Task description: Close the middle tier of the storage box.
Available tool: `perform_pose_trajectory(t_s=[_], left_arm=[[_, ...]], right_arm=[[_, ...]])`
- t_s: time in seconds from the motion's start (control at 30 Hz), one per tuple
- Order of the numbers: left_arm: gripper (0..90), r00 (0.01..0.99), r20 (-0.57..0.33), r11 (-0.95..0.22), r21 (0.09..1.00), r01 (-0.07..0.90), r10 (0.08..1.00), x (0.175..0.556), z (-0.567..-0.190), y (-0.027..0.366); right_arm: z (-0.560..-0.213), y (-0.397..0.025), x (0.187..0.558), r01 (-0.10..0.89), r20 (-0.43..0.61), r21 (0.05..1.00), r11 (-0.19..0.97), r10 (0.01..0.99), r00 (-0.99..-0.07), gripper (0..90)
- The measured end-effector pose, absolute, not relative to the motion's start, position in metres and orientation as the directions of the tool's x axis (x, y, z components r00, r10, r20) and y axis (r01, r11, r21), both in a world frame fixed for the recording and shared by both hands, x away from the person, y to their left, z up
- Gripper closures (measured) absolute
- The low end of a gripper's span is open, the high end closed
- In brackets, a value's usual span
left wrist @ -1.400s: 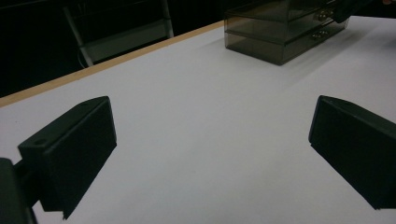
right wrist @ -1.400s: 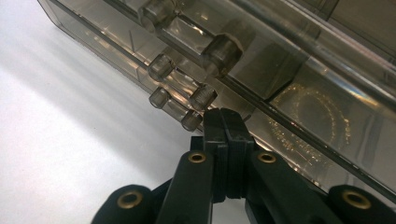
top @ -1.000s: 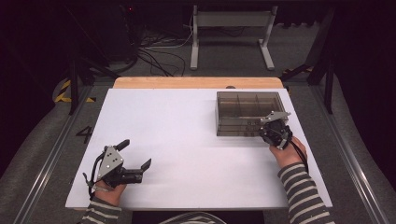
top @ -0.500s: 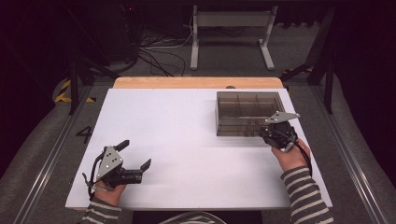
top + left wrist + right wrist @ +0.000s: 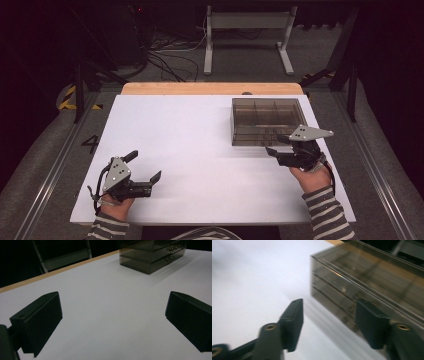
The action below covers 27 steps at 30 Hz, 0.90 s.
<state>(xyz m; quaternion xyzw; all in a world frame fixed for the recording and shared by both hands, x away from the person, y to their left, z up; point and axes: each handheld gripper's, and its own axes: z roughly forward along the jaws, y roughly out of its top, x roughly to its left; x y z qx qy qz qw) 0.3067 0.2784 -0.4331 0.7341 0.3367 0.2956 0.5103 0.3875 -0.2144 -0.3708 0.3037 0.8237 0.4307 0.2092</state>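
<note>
one smoky drawer box (image 5: 265,121), two tools, one white table (image 5: 190,140)

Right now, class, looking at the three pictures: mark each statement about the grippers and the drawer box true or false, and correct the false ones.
1. The right gripper is open in front of the drawer box. True.
2. The left gripper is shut on a knob. False: it is open, over bare table, holding nothing.
3. The box is smoky and see-through. True.
4. The box stands nearer the left gripper. False: it stands on the right side, by the right gripper.
5. A drawer is pulled fully out. False: no drawer stands out from the box front.
</note>
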Motion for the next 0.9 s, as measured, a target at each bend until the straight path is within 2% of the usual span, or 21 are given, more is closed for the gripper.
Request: perform_pose_trajectory(t_s=[0.17,0.47,0.7,0.9], left_arm=[[1.6,0.602,0.090,-0.255,0.948,0.193,0.793,0.305,-0.432,0.279],[1.4,0.609,0.082,-0.250,0.948,0.197,0.789,0.305,-0.432,0.278],[1.2,0.614,0.076,-0.251,0.946,0.205,0.786,0.306,-0.433,0.278],[0.6,0.617,0.089,-0.268,0.942,0.204,0.782,0.306,-0.434,0.277]], right_arm=[[-0.369,-0.208,0.377,0.285,-0.075,0.854,0.436,0.645,-0.761,24.0],[-0.382,-0.209,0.369,0.234,-0.021,0.910,0.342,0.603,-0.798,0.7],[-0.404,-0.215,0.374,0.305,0.070,0.899,0.314,0.583,-0.809,0.0],[-0.422,-0.215,0.371,0.280,0.057,0.905,0.320,0.561,-0.826,0.0]])
